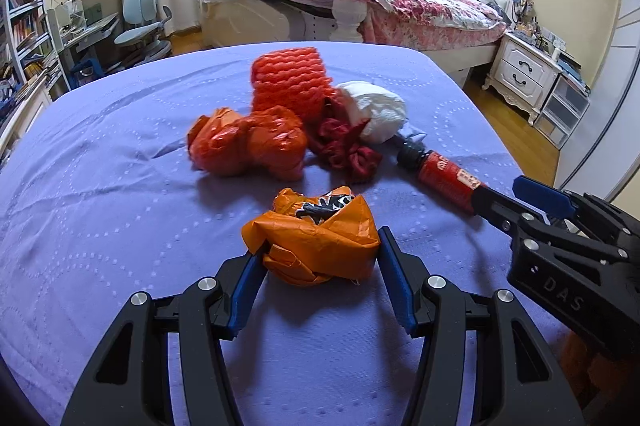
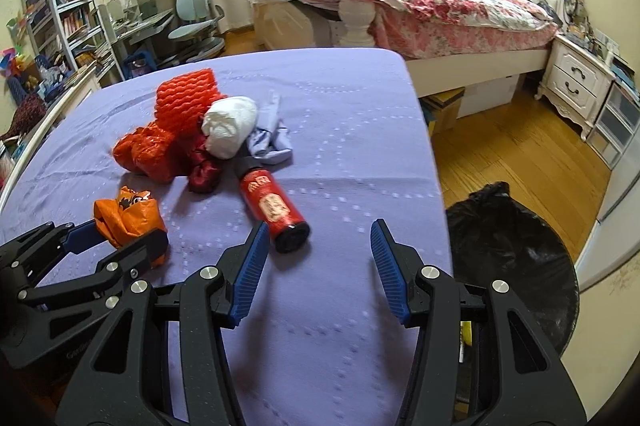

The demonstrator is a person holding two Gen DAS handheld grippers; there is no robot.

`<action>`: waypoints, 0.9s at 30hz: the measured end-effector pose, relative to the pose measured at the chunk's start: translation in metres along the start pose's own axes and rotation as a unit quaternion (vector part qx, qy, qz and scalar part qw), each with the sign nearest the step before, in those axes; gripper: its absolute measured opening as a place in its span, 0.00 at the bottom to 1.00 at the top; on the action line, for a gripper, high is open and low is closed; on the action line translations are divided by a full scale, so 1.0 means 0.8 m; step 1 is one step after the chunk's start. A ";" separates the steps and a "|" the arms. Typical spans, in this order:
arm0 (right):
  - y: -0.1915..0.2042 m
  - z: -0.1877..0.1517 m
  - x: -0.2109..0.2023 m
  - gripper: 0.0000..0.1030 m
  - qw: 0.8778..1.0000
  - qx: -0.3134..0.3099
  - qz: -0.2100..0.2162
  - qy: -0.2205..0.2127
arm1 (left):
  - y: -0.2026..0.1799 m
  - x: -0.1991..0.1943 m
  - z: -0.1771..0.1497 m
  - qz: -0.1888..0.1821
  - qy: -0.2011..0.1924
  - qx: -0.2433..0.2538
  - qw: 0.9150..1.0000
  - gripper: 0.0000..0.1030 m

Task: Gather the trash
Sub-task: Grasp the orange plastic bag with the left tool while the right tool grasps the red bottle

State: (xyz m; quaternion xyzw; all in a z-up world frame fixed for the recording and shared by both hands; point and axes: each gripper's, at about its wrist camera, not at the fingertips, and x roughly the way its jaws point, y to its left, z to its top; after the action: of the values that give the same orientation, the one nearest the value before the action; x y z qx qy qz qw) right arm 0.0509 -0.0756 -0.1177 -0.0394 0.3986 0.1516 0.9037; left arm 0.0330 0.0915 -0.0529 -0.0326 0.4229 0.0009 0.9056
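Note:
A crumpled orange wrapper [image 1: 316, 238] lies on the purple-covered table [image 1: 120, 166]. My left gripper [image 1: 320, 258] is open with its jaws on either side of the wrapper, left pad touching it, right pad slightly apart. It also shows in the right wrist view [image 2: 120, 238] around the wrapper [image 2: 128, 216]. My right gripper [image 2: 316, 246] is open and empty, just right of the base of a red bottle [image 2: 274, 212] lying on its side. Behind lie a red plastic bag [image 1: 248, 146], red foam netting [image 1: 292, 82], a white wad [image 1: 376, 114] and dark red cloth [image 1: 348, 146].
A bin lined with a black bag [image 2: 508, 246] stands on the wooden floor just off the table's right edge. A bed [image 2: 420, 2], a nightstand [image 2: 576, 82], a desk with chair [image 2: 196, 22] and bookshelves [image 2: 60, 6] stand further back.

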 end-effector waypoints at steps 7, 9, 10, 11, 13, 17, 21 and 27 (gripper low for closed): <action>0.026 0.015 0.022 0.50 1.000 -0.020 0.009 0.016 | 0.027 -0.003 -0.003 0.011 -0.001 -0.016 1.000 0.54; 0.034 0.019 0.029 0.50 0.999 -0.028 0.009 0.022 | 0.036 -0.004 -0.003 0.016 -0.003 -0.021 1.000 0.54; 0.037 0.021 0.032 0.50 0.999 -0.032 0.010 0.025 | 0.040 -0.004 -0.002 0.019 -0.004 -0.023 1.000 0.54; 0.040 0.022 0.034 0.49 0.999 -0.035 0.010 0.028 | 0.045 -0.004 -0.001 0.023 -0.004 -0.028 0.999 0.54; 0.045 0.022 0.039 0.39 0.998 -0.042 0.008 0.036 | 0.052 -0.003 -0.001 0.026 -0.004 -0.035 0.999 0.54; 0.053 0.021 0.038 0.23 0.998 -0.054 0.006 0.038 | 0.063 -0.003 -0.001 0.031 -0.006 -0.045 0.998 0.54; 0.053 0.014 0.031 0.23 0.998 -0.052 0.008 0.038 | 0.064 -0.007 -0.003 0.032 -0.011 -0.045 0.998 0.54; 0.045 0.000 0.007 0.23 0.999 -0.036 0.013 0.025 | 0.053 -0.018 -0.009 0.020 -0.021 -0.043 0.999 0.54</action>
State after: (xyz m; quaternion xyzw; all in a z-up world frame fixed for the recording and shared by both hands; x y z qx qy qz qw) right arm 0.0434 -0.0400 -0.1200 -0.0702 0.4158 0.1760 0.8895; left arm 0.0169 0.1340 -0.0492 -0.0627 0.4038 0.0378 0.9119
